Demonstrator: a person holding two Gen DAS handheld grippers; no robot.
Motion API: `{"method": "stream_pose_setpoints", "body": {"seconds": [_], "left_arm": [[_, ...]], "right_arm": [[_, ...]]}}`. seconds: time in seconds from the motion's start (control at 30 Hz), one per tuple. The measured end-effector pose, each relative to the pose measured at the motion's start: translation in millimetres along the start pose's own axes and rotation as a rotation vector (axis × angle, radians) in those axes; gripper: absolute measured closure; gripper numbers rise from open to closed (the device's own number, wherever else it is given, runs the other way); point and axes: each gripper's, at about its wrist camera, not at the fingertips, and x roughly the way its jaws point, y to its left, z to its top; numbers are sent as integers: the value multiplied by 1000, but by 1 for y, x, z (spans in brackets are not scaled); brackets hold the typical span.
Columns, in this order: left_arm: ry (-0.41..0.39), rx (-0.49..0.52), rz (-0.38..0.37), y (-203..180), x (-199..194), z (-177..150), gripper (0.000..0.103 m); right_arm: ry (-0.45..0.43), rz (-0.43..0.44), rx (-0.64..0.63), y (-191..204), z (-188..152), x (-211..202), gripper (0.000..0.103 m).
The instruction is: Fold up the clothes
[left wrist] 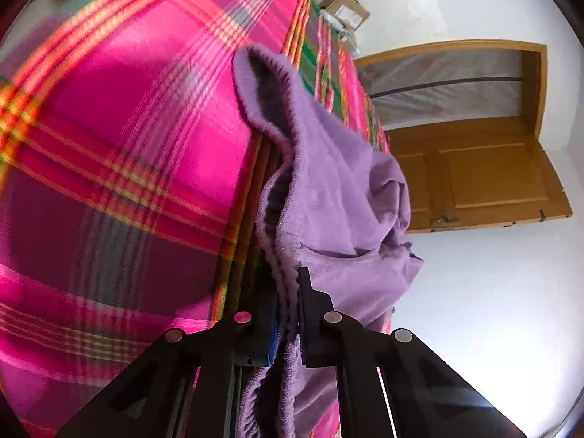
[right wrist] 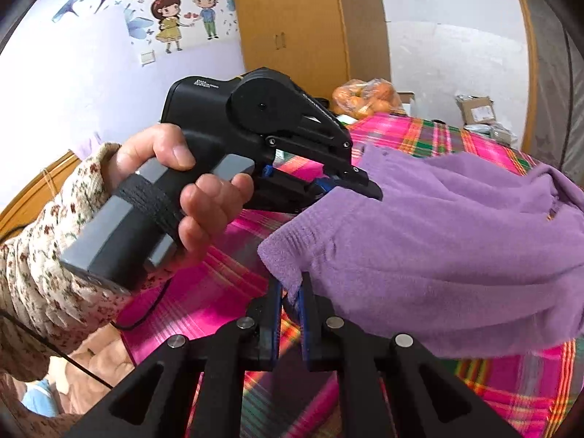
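A fuzzy purple garment fills the centre of the left wrist view, rising from the bottom middle of the frame toward the upper centre, where a rounded cuff or hem opening curls over. The left gripper at the bottom centre has its two black fingers clenched on a ribbed edge of this cloth, the fabric pinched between them and spilling down below. Behind it, a bright pink plaid bedspread covers the left two thirds of the frame, blurred in places. A brown wooden door stands at the right, and cardboard boxes sit at the upper centre. In the right wrist view the same purple garment spreads across the right half of the frame, held up above the plaid bedspread. The right gripper at the bottom centre has its fingers closed tight on a corner of the cloth. At the centre left the left gripper grips another edge of the garment, and a hand in a floral sleeve holds its grey handle. A cartoon wall sticker shows at the upper left, a wooden cupboard at the top centre, and a bag of oranges beyond the bed.
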Motion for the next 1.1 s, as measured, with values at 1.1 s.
{"method": "stream_pose_setpoints", "body": {"seconds": [1.1], "left_arm": [[-66,-93,13,31,-11,9,94]], "right_arm": [[-80,-525,658,-287,-69,-131,62]]}}
